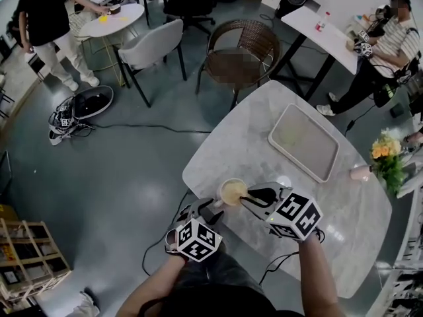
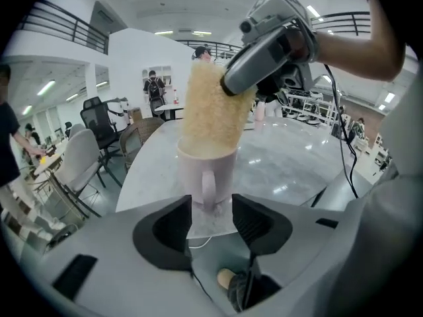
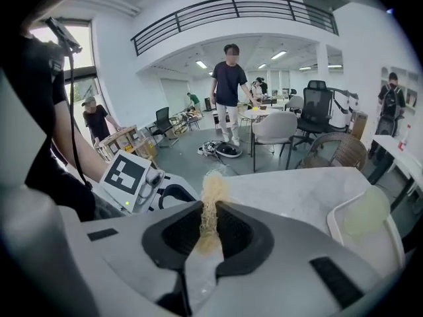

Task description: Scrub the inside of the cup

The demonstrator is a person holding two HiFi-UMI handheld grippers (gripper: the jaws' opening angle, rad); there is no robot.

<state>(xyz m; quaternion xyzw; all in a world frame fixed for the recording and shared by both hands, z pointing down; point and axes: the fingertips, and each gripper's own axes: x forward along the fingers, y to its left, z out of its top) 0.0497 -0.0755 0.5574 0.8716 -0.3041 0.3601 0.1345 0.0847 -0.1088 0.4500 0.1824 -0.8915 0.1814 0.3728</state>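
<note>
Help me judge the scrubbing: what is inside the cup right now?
A tan fibrous sponge, clamped in the right gripper, stands with its lower end inside the cup. It fills the opening, so the inner wall and bottom are covered.

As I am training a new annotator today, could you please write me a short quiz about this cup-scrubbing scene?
1. True or false: the right gripper is shut on the sponge.
2. Where is the sponge's lower end? A. above the cup, clear of it; B. down inside the cup; C. beside the cup.
3. Fill in: the left gripper has its jaws ___, with the handle in line with the gap.

Key: 1 true; 2 B; 3 apart.
</note>
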